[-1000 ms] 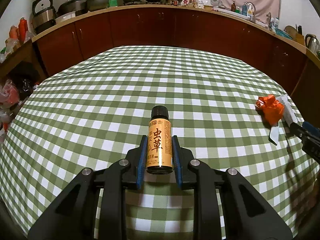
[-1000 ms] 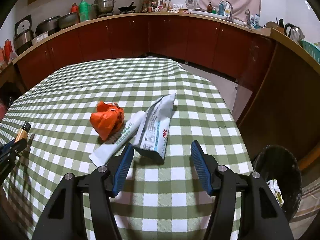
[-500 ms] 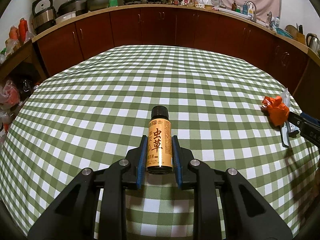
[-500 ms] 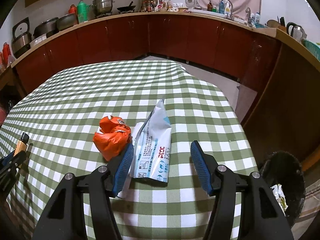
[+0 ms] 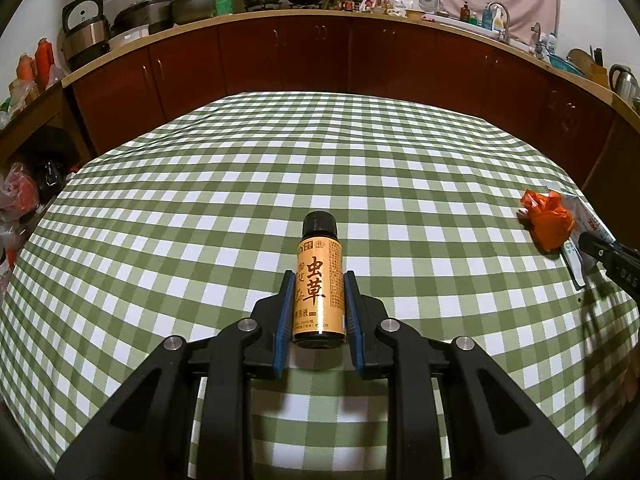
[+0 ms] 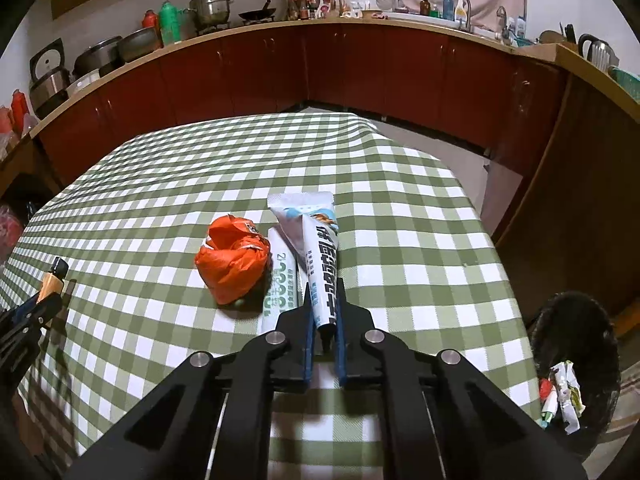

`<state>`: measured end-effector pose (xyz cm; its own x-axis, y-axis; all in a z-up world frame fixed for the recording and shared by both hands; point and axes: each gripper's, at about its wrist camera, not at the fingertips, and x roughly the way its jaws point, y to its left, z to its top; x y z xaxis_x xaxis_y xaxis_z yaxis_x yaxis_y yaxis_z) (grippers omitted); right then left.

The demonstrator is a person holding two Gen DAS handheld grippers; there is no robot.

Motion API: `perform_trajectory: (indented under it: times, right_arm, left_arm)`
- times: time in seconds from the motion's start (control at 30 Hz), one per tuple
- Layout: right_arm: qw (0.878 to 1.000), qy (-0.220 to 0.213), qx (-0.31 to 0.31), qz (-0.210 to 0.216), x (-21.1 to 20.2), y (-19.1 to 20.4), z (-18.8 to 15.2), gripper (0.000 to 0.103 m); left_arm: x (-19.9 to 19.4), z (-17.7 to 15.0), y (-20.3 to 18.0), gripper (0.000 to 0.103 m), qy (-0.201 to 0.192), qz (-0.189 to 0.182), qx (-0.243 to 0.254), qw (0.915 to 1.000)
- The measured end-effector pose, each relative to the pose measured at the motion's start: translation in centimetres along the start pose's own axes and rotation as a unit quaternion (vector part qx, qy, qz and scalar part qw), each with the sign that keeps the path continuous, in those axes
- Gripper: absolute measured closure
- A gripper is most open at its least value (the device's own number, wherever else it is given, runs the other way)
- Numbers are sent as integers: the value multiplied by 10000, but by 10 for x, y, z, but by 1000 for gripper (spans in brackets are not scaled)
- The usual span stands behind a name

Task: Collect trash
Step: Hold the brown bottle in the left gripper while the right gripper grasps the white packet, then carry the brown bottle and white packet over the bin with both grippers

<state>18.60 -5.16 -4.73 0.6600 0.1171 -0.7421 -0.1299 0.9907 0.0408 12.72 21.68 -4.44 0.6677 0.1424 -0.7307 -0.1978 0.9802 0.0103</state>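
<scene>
My left gripper (image 5: pixel 319 280) is shut on a small brown bottle (image 5: pixel 319 280) with an orange label and black cap, held over the green checked table (image 5: pixel 240 184). My right gripper (image 6: pixel 323 292) is shut on a white and grey plastic wrapper (image 6: pixel 316 240), pinched edge-up. A crumpled orange bag (image 6: pixel 232 266) and a white tube (image 6: pixel 280 276) lie on the cloth just left of the wrapper. The orange bag also shows in the left wrist view (image 5: pixel 548 220) at the far right, beside my right gripper's tip.
A black trash bin (image 6: pixel 576 360) with wrappers inside stands on the floor off the table's right edge. Dark red cabinets (image 5: pixel 320 60) with a cluttered counter run behind the table. Bags sit on the floor at the left (image 5: pixel 20 196).
My right gripper moved forward over the wrapper and closed on it, pinching it upright. The left gripper kept hold of the bottle with little movement.
</scene>
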Motion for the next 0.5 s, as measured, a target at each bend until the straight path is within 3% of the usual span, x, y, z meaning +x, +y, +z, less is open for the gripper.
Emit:
perform_trajectory:
  times: [0.5]
  right_arm:
    - [9997,-220,111,-95,-37,-36,-26,95]
  left_arm:
    - [-24,-9,-32,80,-92,-189,138,9997]
